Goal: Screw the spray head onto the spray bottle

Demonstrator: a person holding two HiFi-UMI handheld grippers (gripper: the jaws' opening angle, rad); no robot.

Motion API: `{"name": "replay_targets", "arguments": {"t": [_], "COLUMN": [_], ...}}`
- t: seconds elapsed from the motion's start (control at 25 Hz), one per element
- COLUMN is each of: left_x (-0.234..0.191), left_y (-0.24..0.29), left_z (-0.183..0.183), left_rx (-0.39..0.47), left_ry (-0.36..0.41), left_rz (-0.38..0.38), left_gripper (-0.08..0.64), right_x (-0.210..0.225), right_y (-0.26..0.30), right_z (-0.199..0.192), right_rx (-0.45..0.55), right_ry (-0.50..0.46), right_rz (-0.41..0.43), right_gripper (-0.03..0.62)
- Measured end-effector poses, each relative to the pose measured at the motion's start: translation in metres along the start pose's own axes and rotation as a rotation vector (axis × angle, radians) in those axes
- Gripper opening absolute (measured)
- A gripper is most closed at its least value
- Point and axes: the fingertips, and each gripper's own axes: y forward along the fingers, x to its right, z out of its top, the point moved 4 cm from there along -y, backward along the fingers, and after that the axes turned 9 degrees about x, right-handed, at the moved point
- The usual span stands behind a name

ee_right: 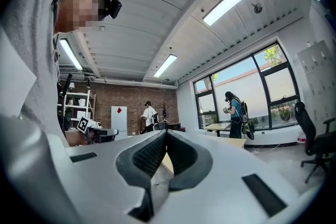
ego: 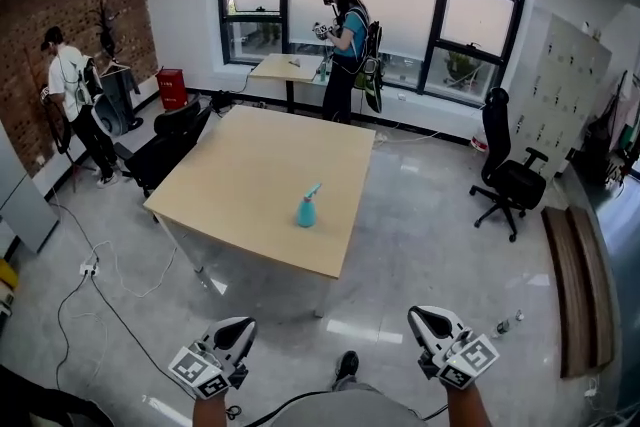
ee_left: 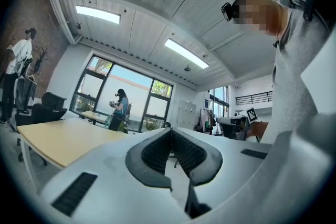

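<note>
Both grippers low, near the bottom edge of the head view, over the floor and well apart from the table (ego: 250, 185). Forearms cut off by that edge.

Left gripper (ego: 238, 325): fingers together, tips meeting, nothing between them. Its own view confirms this (ee_left: 170, 131).

Right gripper (ego: 427, 317): fingers likewise closed on nothing, tips touching in its own view (ee_right: 165, 132).

Spray bottle (ego: 307, 207): teal, upright on the table, near the edge closest to the grippers, alone on the top. A spray head (ego: 314, 187) sits on its top. It is too small to tell whether the head is screwed down or just resting.

The bottle shows in neither gripper view. Each gripper's grey body fills the lower half of its own view. Only a stretch of tabletop (ee_left: 58, 139) shows at the left in the left gripper view.

Background: one person at the window (ego: 345, 45), another by the brick wall (ego: 70, 85), black office chair (ego: 510, 180) to the right.
</note>
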Motion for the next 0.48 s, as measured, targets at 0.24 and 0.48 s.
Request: {"name": "replay_targets", "arguments": {"t": [0.24,0.48], "left_x": [-0.058,-0.106], "left_y": [0.092,0.201], "left_z": [-0.023,-0.052], "left_rx": [-0.047,-0.055], "left_ry": [-0.010,-0.020], "left_rz": [0.020,0.026], "left_gripper": [0.005,0.005], "right_x": [0.089,0.182], "right_y": [0.077,0.142], "right_z": [-0.016,-0.030], "right_rx": [0.013,-0.032], "right_ry": [0.028,0.052], "right_rz": [0.075,0.180], "right_gripper": [0.005,0.005]}}
